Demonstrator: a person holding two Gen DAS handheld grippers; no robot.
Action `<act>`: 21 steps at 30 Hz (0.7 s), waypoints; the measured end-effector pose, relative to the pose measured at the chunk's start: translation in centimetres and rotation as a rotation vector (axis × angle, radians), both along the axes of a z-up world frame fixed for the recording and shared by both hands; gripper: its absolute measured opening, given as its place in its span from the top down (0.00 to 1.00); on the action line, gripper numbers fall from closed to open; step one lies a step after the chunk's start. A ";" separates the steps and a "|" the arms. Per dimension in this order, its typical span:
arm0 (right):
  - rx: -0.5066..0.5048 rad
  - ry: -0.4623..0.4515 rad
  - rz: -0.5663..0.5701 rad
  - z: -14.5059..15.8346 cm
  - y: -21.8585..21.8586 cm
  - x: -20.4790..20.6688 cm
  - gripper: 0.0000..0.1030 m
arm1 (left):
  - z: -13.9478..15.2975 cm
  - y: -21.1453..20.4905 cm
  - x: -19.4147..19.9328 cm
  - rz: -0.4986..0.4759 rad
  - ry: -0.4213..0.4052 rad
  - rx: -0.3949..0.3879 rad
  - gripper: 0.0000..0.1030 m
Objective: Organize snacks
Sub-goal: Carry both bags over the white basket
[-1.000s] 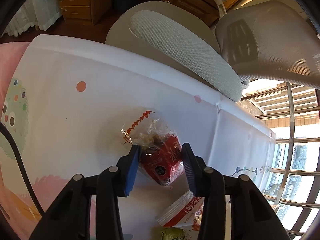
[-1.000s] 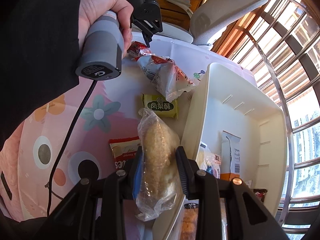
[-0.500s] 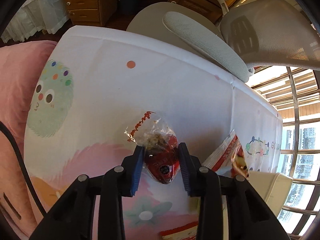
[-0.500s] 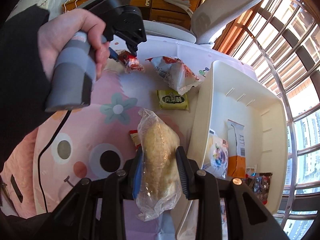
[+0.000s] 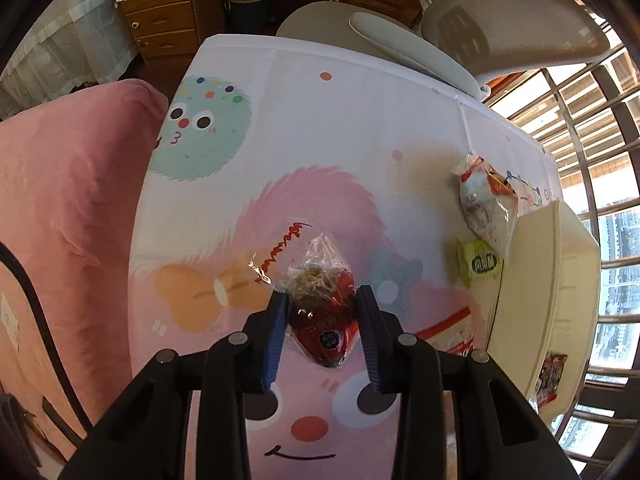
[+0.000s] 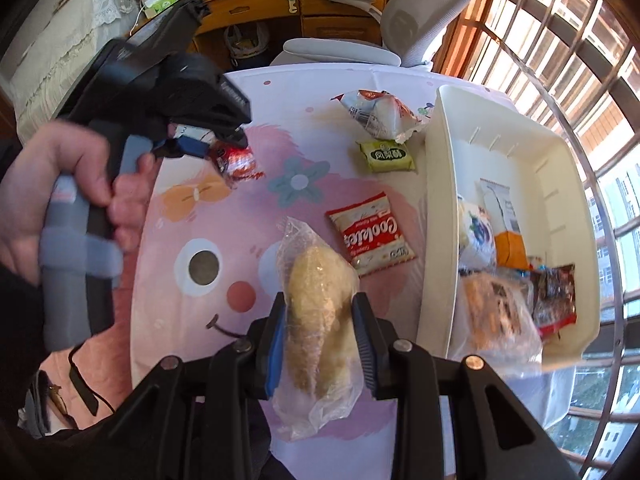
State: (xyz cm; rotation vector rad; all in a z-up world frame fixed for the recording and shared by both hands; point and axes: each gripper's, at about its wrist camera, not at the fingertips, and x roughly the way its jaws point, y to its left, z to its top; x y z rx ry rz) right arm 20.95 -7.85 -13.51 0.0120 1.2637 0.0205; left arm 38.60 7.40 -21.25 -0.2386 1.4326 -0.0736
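Observation:
My left gripper [image 5: 322, 300] is shut on a red and clear snack bag [image 5: 320, 304] and holds it above the cartoon tablecloth; the bag also shows in the right wrist view [image 6: 234, 160] under the left gripper [image 6: 208, 144]. My right gripper [image 6: 320, 304] is shut on a clear bag with a pale yellow bread roll [image 6: 318, 300], held above the cloth, left of the white bin [image 6: 436, 208]. The bin [image 5: 560, 280] holds several snack packs.
On the cloth lie a red cookies pack [image 6: 370, 236], a green pack [image 6: 386, 156] and a white and red bag [image 6: 378, 114]. A grey office chair [image 6: 404, 20] stands beyond the table's far edge. A pink cushion [image 5: 68, 216] lies left.
My left gripper closed on the red bag, lifted it and drew it back toward the near side. My right gripper lifted and pulled back with the bread roll, still left of the bin.

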 end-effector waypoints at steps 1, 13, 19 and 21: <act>0.003 -0.004 -0.009 0.2 0.1 -0.5 0.69 | 0.5 0.4 -0.9 -0.014 -0.008 0.006 0.69; 0.058 -0.031 -0.112 1.4 0.3 -6.2 0.69 | 5.4 1.4 -9.7 -0.164 -0.134 -0.017 0.69; 0.077 -0.056 -0.146 1.8 -1.2 -8.0 0.69 | 6.8 0.4 -13.5 -0.226 -0.184 -0.065 0.68; 0.086 -0.066 -0.148 1.9 -1.9 -8.4 0.69 | 7.4 -0.3 -14.8 -0.253 -0.209 -0.081 0.68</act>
